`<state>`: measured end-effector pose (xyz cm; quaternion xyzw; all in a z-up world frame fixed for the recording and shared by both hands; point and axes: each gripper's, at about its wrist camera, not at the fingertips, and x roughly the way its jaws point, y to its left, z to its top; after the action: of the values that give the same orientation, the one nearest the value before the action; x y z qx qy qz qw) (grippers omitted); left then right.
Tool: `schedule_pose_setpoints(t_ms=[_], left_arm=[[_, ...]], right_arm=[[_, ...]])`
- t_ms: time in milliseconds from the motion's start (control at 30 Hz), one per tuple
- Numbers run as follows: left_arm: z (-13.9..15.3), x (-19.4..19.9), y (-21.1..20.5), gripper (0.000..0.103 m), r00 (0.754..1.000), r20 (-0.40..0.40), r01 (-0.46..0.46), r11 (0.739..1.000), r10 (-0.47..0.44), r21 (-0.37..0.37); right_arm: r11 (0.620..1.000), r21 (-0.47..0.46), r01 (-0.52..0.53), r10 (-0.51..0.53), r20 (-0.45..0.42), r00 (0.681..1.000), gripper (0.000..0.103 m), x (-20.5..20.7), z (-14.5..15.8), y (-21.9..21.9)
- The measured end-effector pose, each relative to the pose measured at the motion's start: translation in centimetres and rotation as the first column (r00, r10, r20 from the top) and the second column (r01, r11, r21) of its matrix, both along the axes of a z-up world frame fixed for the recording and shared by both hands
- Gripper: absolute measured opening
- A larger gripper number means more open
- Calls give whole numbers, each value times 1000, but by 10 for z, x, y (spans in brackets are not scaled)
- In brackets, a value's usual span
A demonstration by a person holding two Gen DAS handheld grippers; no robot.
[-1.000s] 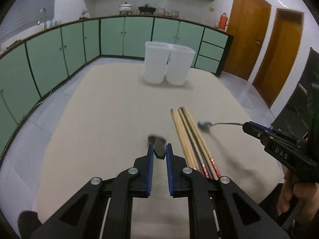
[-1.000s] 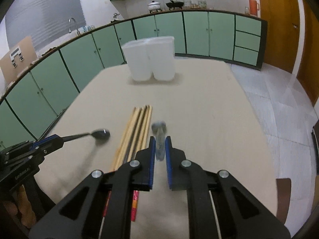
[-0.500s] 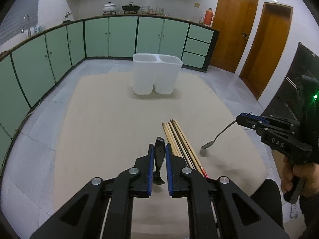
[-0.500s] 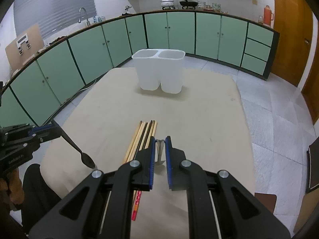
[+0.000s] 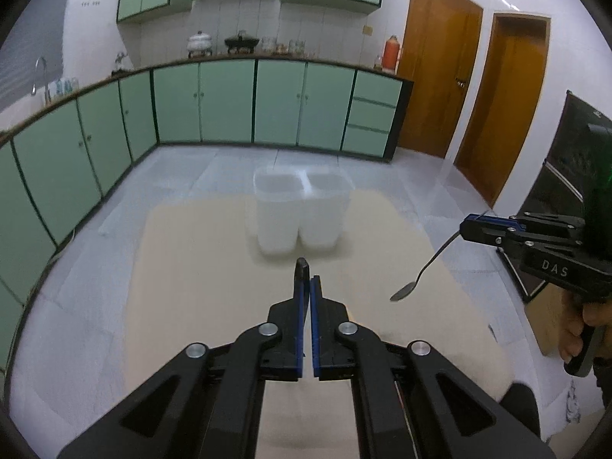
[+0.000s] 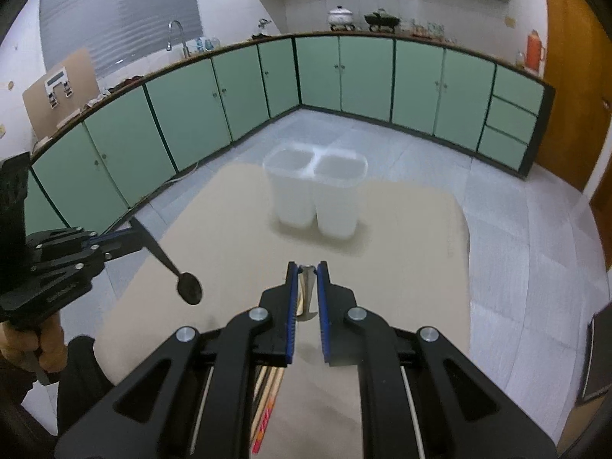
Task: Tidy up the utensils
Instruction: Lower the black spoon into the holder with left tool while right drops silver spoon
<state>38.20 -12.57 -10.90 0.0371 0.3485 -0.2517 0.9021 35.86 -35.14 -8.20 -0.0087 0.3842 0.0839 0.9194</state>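
My left gripper is shut on the handle of a black spoon. In the right wrist view that spoon's bowl hangs down and to the right from the left gripper. My right gripper is shut on a silver spoon. In the left wrist view this silver spoon dangles bowl-down from the right gripper. Both grippers hover high over the beige table. A white two-compartment container stands at the table's far end. Chopsticks lie under the right gripper.
Grey tiled floor surrounds the beige table on all sides. Green cabinets line the left and far walls, with wooden doors on the right. A hand holds the right gripper's grip, and another hand holds the left one.
Both grippers have risen with their spoons, which now hang in the air bowl-down. The table and container look farther below, and the chopsticks have slipped under the gripper bodies.
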Motion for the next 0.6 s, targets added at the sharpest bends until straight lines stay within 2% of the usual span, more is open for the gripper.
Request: schedule_pose_setpoints(t_ms=[200, 300, 433, 600], left_arm=[[47, 71, -25, 3, 994, 107, -17, 999, 21, -37], [54, 109, -40, 3, 989, 140, -35, 998, 43, -60], [34, 153, -58, 3, 991, 123, -51, 996, 59, -73], [-22, 184, -70, 3, 997, 21, -67, 997, 68, -49]], right_arm=[[999, -37, 15, -13, 66, 998, 9, 75, 45, -3], [999, -27, 44, -42, 75, 996, 9, 111, 46, -12], [997, -6, 75, -75, 29, 997, 9, 156, 13, -28], [995, 8, 99, -99, -70, 993, 9, 184, -34, -39]])
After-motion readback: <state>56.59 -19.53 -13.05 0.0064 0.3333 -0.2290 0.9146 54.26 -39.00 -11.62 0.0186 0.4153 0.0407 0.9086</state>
